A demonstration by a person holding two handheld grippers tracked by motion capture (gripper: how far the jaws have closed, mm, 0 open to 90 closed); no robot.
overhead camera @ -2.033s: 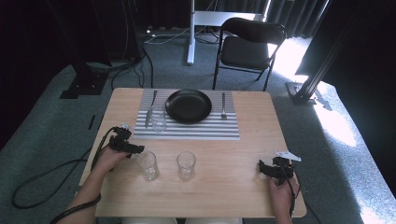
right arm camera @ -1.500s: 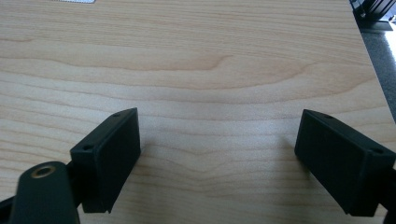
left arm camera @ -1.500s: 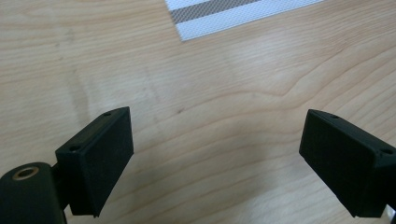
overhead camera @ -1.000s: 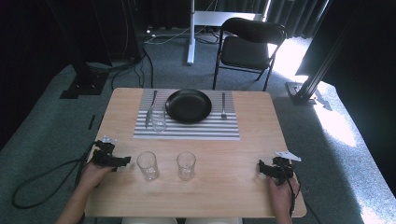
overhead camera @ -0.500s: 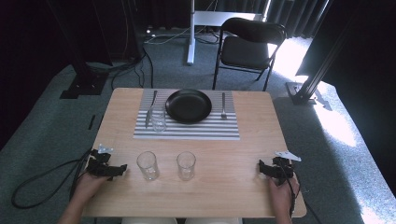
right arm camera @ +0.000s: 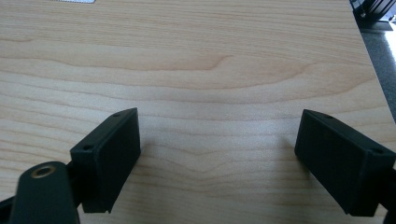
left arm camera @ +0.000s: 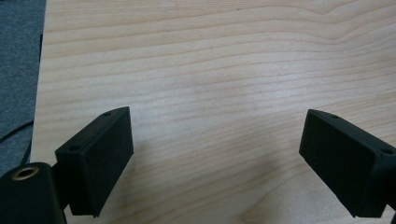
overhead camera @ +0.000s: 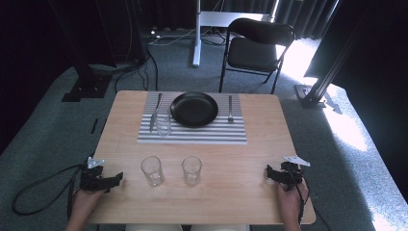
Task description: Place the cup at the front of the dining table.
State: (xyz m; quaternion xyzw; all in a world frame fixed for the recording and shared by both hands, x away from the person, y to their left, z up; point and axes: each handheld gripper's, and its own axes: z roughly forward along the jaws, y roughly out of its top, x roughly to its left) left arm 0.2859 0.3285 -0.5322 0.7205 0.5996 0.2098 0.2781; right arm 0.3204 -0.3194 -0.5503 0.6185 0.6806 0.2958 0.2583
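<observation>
Glass (overhead camera: 151, 170) stands upright near table's (overhead camera: 250, 159) near edge, second glass (overhead camera: 191, 170) just right of it. Left gripper (overhead camera: 113, 179) left of glass, apart, jaws wide, nothing held. Right gripper (overhead camera: 270, 173) at near right, likewise open, empty. Advice: approach level, straddle glass mid-height, close gently.

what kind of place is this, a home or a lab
Likely a lab or recording studio: dark curtains, bare stands and cables on carpet surround one table staged with a mat, plate and glasses.
</observation>
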